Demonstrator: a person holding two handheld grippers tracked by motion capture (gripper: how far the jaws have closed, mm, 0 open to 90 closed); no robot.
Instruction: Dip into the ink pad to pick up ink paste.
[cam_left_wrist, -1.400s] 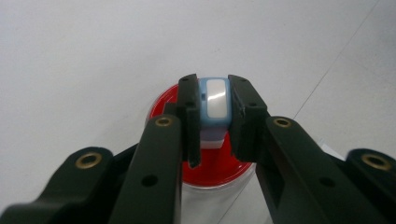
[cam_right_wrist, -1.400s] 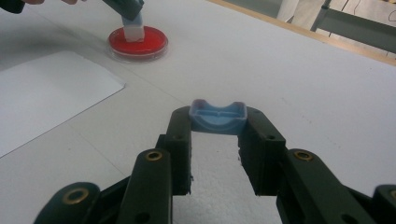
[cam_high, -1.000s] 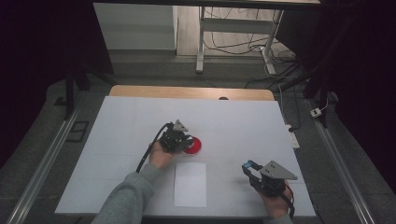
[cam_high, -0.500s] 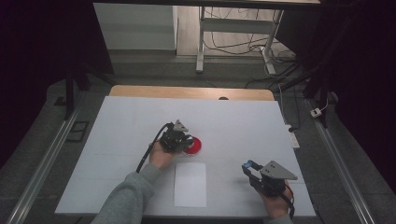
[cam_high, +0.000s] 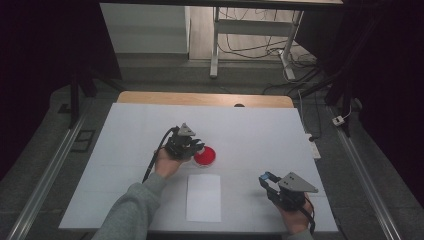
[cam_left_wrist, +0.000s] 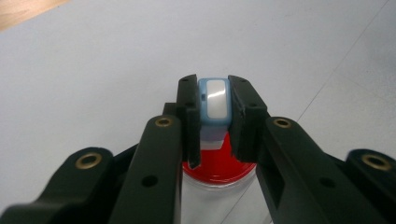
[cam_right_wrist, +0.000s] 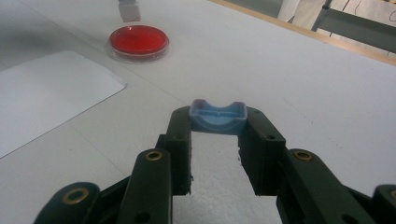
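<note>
Left tool (cam_high: 198, 145) clamped on a small blue-and-white stamp (cam_left_wrist: 214, 100), held upright directly above the red ink dish (cam_high: 205, 156), its long axis pointing down toward the red surface; very near, contact hard to judge. Right tool (cam_high: 265, 180) well apart toward the near right corner of the bench (cam_high: 260, 125), gripping a blue cap (cam_right_wrist: 218, 116). White paper sheet (cam_high: 203, 197) just in front of the dish, nothing in between.

Blue-and-white stamp (cam_left_wrist: 214, 105): held upright above the red ink pad (cam_high: 205, 156), a round clear-rimmed dish at table centre. Blue cap (cam_right_wrist: 218, 116): concave, held near the right front edge, well apart from both.
</note>
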